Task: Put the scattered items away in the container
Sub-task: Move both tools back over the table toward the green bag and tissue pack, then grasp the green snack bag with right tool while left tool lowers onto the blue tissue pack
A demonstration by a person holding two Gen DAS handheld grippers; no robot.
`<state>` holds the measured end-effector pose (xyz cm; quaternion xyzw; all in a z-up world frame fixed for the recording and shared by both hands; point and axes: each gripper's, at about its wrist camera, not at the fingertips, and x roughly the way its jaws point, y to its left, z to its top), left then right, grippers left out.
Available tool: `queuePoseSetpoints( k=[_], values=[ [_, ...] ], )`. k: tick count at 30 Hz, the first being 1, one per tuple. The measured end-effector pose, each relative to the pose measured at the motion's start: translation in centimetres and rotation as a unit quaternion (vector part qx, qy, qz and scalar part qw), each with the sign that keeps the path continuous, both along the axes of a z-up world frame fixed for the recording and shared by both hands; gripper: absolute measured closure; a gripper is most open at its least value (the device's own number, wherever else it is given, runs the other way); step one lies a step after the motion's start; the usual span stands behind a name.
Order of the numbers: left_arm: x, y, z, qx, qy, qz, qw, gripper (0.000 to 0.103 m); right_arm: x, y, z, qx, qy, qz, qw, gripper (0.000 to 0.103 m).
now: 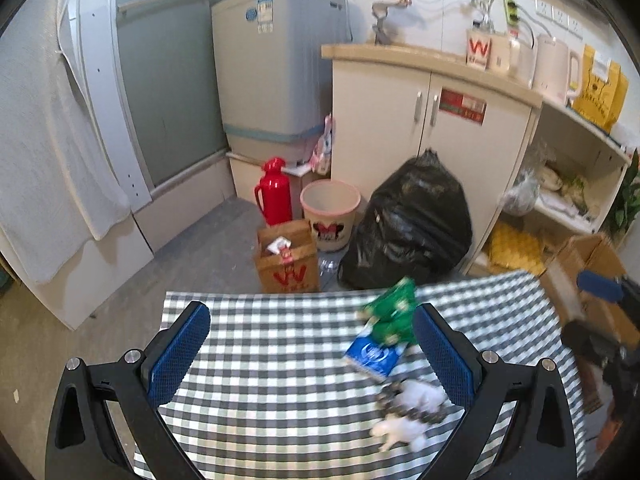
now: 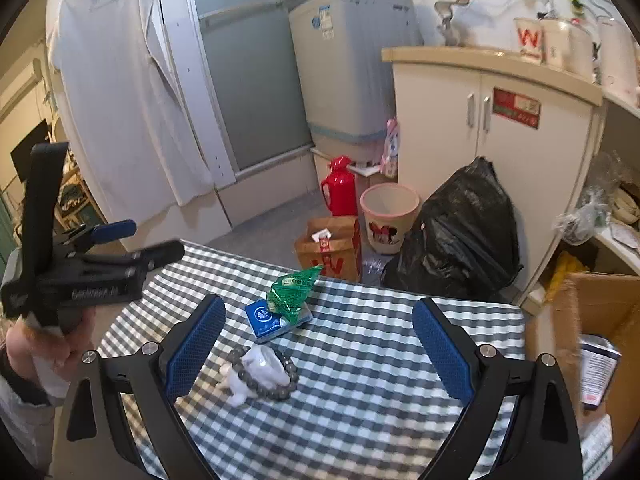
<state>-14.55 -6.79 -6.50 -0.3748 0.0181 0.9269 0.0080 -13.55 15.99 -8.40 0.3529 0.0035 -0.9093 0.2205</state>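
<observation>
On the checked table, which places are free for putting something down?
Free: the checked cloth right of the bead bracelet, out to the table's right edge. Crowded: the middle-left, where the green packet lies on the blue box.

Setting: I am working in a home utility and kitchen corner. A top-loading washing machine [image 2: 352, 60] is standing by a frosted sliding door [image 2: 248, 72]; a white garment [image 2: 124, 92] is hanging up. A cabinet [image 2: 492, 136] is carrying a kettle [image 1: 554, 68]; a red thermos [image 2: 340, 186], a waste bin [image 2: 388, 218] and a black rubbish bag [image 2: 460, 232] are sitting on the floor.
</observation>
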Motion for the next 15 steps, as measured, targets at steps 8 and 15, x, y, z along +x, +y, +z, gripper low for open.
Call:
queuePoseSetpoints(
  k=[8, 15],
  values=[
    [-1.4, -0.8, -4.2, -0.020, -0.041, -0.021, 0.9987, 0.000, -4.2, -3.3, -3.4, -0.002, -0.050, 0.017, 0.999, 0.008],
    [-2.4, -1.7, -6.4, -0.006, -0.062, -0.042, 0.9972, 0.000, -6.6, -6.4, -5.7, 0.024, -0.076, 0.034, 0.996, 0.014]
  ],
)
